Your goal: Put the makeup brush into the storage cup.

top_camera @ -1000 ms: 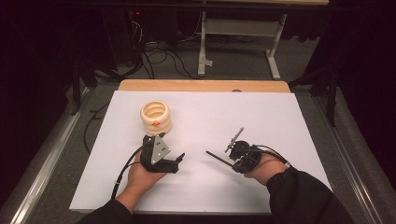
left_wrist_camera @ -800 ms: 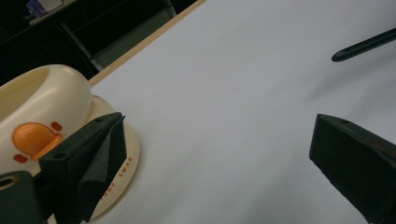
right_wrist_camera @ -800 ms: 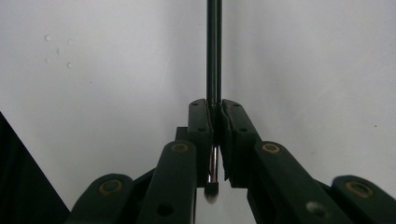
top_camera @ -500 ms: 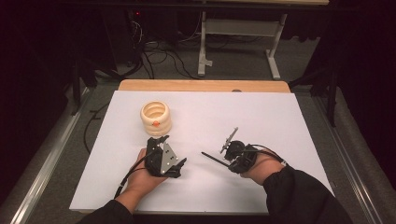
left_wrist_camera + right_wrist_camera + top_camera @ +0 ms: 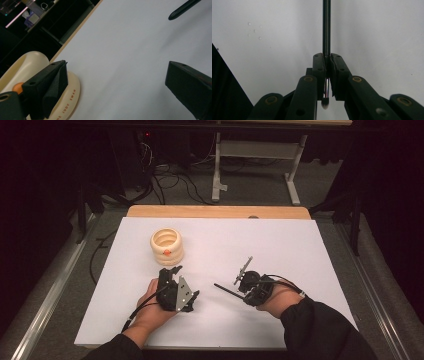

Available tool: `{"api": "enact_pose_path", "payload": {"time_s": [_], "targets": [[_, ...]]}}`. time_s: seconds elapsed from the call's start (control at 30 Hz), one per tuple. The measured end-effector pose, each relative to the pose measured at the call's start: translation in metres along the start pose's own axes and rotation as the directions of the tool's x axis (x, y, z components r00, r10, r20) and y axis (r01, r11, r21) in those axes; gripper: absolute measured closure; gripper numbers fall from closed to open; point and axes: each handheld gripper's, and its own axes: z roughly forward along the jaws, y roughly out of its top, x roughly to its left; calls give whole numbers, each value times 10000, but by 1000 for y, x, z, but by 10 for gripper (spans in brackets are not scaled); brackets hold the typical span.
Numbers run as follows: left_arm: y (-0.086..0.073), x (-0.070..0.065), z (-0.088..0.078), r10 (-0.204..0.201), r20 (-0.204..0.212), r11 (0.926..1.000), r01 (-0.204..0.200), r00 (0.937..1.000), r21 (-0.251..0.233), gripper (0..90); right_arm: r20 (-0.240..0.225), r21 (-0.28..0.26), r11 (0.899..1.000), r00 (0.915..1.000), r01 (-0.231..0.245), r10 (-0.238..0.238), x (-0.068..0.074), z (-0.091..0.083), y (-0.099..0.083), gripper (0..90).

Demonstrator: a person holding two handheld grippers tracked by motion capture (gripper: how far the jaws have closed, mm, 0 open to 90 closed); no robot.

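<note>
One ring stack (image 5: pixel 167 246), one rod (image 5: pixel 226 289). Left gripper (image 5: pixel 176 290) just below the stack, jaws wide open, empty. Right gripper (image 5: pixel 326 65) clamps the rod; left gripper view reads lettering on the stack.

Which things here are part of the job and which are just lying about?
In use: cream ribbed ring-shaped holder with orange dot; thin black rod clamped in right tongs; open left tongs beside the holder.
Lying about: metal stand legs; black floor cables.
</note>
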Motion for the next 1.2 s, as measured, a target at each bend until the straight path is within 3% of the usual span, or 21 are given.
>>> {"api": "enact_pose_path", "payload": {"time_s": [0.1,0.2,0.27,0.4,0.5,0.73,0.83,1.2], "targets": [[2,2,-2,110,-184,9999,-110,9998,-9,50,-16,9,10000,10000,28,-28,0,0,1,856],[4,2,-5,520,-443,9986,-521,9977,-9,51,-25,57,10000,10000,37,-37,1,-1,2,856],[5,3,-7,852,-600,9964,-850,9946,67,52,-32,68,9999,10000,84,-84,1,-1,3,856],[5,4,-10,1132,-800,9936,-1133,9903,31,57,-15,95,9998,9999,166,-166,1,-1,5,857],[5,3,-10,1532,-935,9882,-1528,9838,109,61,-75,84,9999,9999,118,-117,1,-2,6,856],[5,-3,-8,2131,-984,9770,-2121,9721,205,71,-49,85,9996,9996,270,-270,2,-4,9,856],[5,-5,-8,2208,-893,9753,-2198,9712,207,73,-96,83,9994,9994,341,-340,3,-4,11,856],[5,-12,-8,2890,-932,9573,-2881,9528,235,95,-168,164,9981,9981,589,-586,5,-4,16,856]]}}
